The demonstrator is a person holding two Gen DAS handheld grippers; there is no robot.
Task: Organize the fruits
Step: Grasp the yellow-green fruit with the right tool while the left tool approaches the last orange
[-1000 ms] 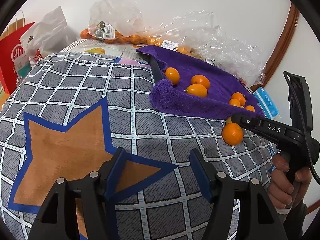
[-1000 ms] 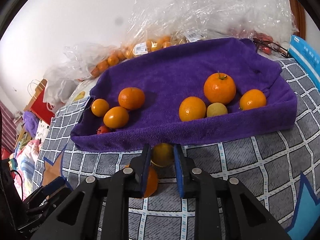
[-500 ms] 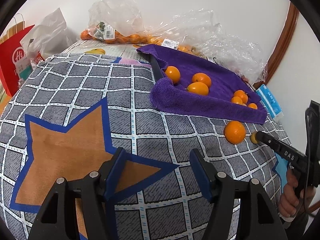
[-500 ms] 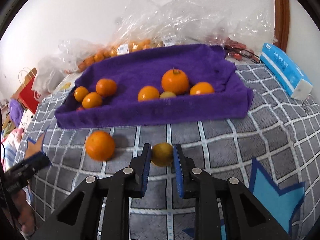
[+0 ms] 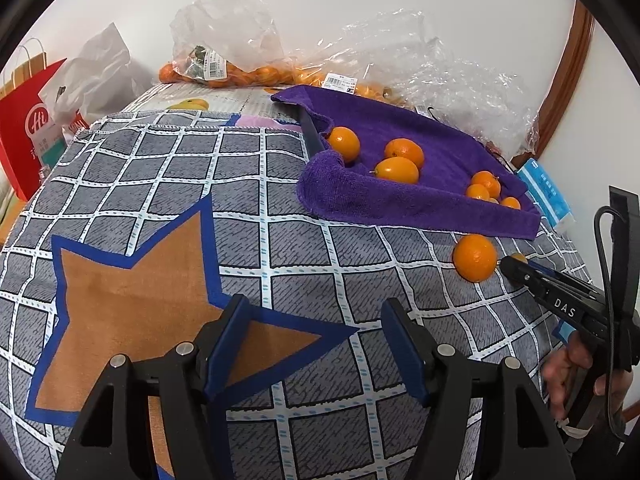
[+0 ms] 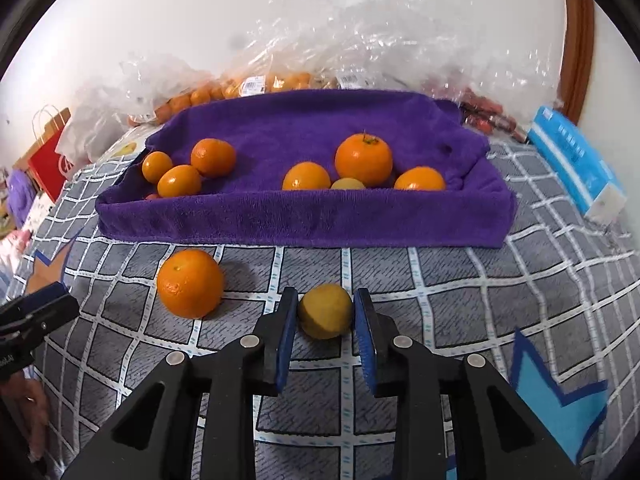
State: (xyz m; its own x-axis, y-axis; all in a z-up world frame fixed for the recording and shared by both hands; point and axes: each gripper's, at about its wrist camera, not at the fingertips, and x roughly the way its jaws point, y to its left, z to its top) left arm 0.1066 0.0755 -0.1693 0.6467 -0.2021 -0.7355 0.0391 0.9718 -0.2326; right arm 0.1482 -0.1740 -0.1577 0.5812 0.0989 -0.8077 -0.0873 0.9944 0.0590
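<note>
Nearest, the right claw [image 6: 325, 322], pitched steeply down at the checked cloth [image 6: 440, 276] on the desk, is just opening around a small yellow fruit [image 6: 326, 316] that lies between its blue pads, seemingly no longer squeezed; this fruit looks light, firm and apt to roll, best taken across its widest part. To its left lies a larger orange [image 6: 189, 283], and farther left the left claw [image 5: 316, 344] hangs spread and empty, angled down. Beyond, the purple towel [image 6: 304, 216] nest holds more oranges.
</note>
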